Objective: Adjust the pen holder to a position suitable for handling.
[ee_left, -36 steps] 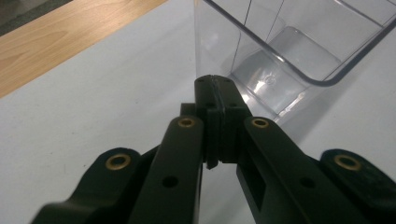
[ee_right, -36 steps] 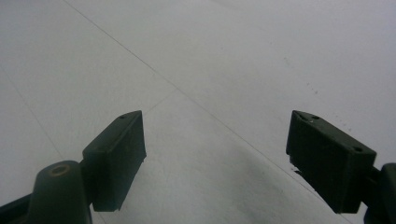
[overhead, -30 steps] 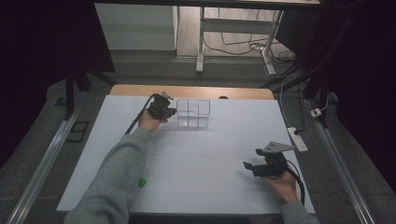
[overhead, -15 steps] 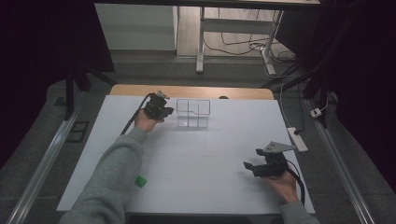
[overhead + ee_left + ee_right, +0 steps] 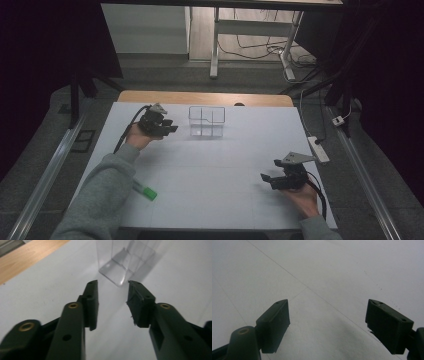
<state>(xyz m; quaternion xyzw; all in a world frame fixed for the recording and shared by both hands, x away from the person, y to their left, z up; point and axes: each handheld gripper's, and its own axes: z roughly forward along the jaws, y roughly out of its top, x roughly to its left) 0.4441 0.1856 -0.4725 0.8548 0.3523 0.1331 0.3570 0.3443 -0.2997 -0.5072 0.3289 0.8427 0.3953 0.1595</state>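
At far left, beside the sleeve, a green-tipped marker lies on the white surface, untouched. Above it the left gripper has pulled away from the clear divided box: a second ago it was right up against the box's left side with its fingers clenched, and now it sits just to the left of it, apart. Its jaws have just been opening. In the left gripper view the fingers stand released with only bare surface between them, and the box is ahead of the tips, beyond their reach.

We read this as a let-go and a retreat. Whatever the left gripper was doing at the box looks finished, and the box stands on its own.

The box stands near the far edge of the surface, roughly in the middle and just short of the wooden strip. It is upright on its base with its open top facing up and its inner dividers showing. Its long axis seems to run side to side along that far edge, though the footprint is close to square and we cannot be sure.

At near right, well apart from the box, the right gripper rests low in the hand and points left across the surface. Its fingers are spread wide with nothing in them.
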